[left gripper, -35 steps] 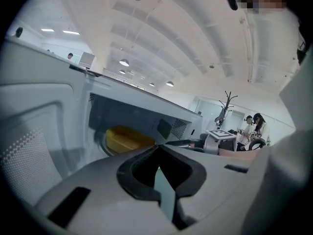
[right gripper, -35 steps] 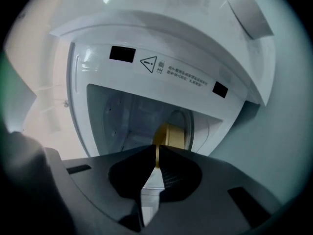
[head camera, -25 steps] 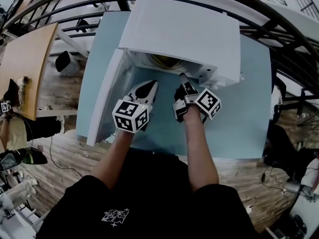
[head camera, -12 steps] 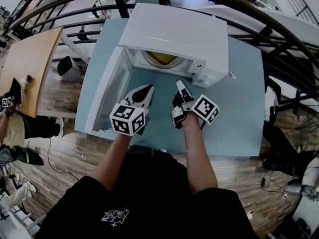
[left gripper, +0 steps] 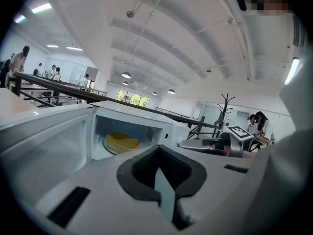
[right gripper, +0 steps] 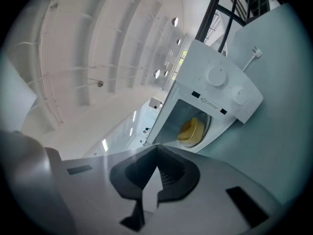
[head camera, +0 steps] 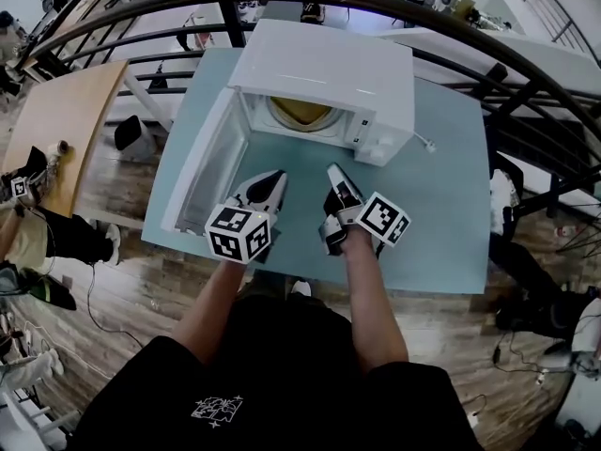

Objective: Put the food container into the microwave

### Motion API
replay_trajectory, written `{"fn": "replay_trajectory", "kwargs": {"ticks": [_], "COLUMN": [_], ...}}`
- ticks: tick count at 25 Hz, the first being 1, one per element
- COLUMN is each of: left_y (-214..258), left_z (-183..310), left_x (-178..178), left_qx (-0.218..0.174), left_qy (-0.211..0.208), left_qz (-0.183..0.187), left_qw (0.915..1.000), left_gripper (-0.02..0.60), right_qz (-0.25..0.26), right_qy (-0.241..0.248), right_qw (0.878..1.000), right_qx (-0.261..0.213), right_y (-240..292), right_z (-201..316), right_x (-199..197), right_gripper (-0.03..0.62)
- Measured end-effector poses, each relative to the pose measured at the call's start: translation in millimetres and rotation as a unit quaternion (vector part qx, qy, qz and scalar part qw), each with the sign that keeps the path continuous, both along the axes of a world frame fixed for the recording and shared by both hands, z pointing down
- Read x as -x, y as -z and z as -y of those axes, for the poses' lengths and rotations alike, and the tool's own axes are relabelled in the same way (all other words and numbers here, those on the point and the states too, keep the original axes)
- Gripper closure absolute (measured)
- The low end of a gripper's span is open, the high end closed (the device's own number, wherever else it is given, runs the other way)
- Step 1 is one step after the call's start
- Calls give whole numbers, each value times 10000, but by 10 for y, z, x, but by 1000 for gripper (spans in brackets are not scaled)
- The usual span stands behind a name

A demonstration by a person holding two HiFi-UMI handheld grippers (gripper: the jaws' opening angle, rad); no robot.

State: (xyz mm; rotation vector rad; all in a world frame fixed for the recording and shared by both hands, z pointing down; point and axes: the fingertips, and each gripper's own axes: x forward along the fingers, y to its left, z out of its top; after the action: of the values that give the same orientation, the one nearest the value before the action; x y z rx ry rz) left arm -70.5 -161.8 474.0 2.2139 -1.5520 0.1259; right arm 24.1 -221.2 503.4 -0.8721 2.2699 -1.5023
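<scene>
Microwave [head camera: 329, 64] stands on the teal table [head camera: 451, 186] w/ its door [head camera: 202, 172] swung wide open toward the head view's left. Yellow food container [head camera: 300, 113] sits inside the cavity, on the round plate at the back. It shows in the left gripper view [left gripper: 122, 142] and in the right gripper view [right gripper: 191, 129] too.

Left gripper [head camera: 268, 184] and right gripper [head camera: 336, 181] hover side by side over the table, in front of the open cavity, well apart from the container, tips pointing at the microwave. Neither touches anything.

Left gripper [left gripper: 159, 153]: jaws together, nothing btwn them. Right gripper [right gripper: 155, 153]: same, jaws closed and empty. Two round knobs [right gripper: 215, 76] show on the microwave's control panel, beside the cavity.
</scene>
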Motion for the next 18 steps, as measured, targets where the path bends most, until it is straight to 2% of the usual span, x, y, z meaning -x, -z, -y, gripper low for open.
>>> {"fn": "replay_trajectory", "kwargs": {"ticks": [10, 18], "left_y": [154, 338], "left_z": [-278, -358], "left_x": [-165, -48], "left_qx": [-197, -326], "left_qy": [124, 317], "left_qz": [193, 206], "left_qw": [9995, 9988], "left_gripper": [575, 575], "right_qz": [-214, -615], "right_qy": [9, 59], "right_qw": [9993, 9946], "right_qx": [-318, -838], "right_y": [136, 361], "right_z": [-190, -263], "right_x": [-315, -367], "right_gripper": [588, 588]}}
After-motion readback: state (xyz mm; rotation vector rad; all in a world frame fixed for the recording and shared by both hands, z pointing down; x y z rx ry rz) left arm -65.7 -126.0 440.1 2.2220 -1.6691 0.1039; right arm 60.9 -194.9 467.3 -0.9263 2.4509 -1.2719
